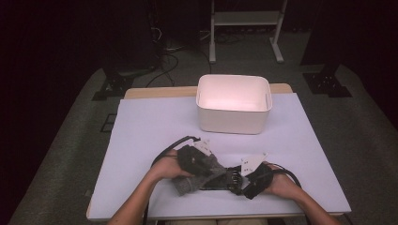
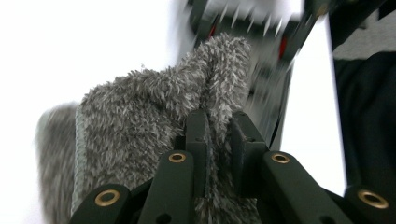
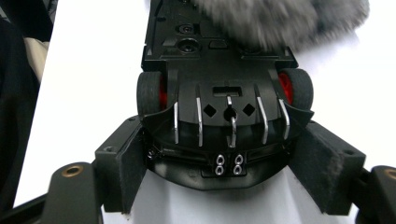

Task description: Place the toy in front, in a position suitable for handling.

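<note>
Fuzzy grey sock [image 2: 154,116], soft and light, lies near the surface's front edge, pinched by the left gripper [image 2: 215,135]; any fold gives hold. Rigid, slippery black toy car [image 3: 219,93] sits clamped at its tail by the right gripper [image 3: 229,172].

- A white bin [image 1: 233,104] stands at the far middle of the table, its inside bare as far as the high view shows.
- A white sheet [image 1: 150,126] covers the tabletop; a wooden edge [image 1: 155,92] shows beyond it.
- A white frame [image 1: 245,28] stands on the grey floor [image 1: 65,154], with dark cables [image 1: 164,61] beside it.
</note>
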### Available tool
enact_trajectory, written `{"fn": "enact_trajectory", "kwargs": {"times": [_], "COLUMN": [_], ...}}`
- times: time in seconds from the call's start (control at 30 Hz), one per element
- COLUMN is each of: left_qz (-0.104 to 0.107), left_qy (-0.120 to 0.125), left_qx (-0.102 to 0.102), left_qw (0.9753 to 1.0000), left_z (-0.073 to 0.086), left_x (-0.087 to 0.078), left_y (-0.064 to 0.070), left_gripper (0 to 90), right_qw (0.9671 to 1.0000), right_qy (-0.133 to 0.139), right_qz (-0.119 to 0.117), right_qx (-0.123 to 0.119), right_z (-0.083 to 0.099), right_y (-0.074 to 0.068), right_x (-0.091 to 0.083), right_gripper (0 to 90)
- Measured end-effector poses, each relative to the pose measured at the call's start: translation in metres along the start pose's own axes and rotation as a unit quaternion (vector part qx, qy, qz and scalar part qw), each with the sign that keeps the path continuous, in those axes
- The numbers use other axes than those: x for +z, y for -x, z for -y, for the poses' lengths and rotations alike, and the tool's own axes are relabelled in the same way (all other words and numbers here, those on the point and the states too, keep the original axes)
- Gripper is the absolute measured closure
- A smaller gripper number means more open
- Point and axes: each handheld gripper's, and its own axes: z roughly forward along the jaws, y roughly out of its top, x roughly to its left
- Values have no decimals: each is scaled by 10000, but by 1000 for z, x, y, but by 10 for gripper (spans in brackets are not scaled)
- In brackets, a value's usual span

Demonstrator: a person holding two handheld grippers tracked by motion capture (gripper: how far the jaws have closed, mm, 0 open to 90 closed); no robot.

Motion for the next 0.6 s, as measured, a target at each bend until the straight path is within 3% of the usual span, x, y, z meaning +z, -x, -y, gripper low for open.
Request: {"fn": "enact_trajectory", "kwargs": {"times": [0.1,0.2,0.37,0.6], "left_qz": [-32,64,332,633], "left_qy": [52,152,200,310], "left_qx": [-145,-139,138,485], "left_qw": [9999,9998,9992,9963], "left_z": [11,10,-12,-46], "left_x": [-5,-3,15,35], "left_y": [-3,-2,6,17], "left_gripper": [799,800,799,799], "right_qw": [10000,10000,9999,9999], "right_qy": [-22,-59,-83,-92], "right_qz": [44,39,68,66], "right_qx": [42,28,52,-11], "right_z": [3,6,4,6], "right_y": [1,3,2,3], "right_x": [-5,-6,-5,-4], "right_gripper": [236,235,233,233]}}
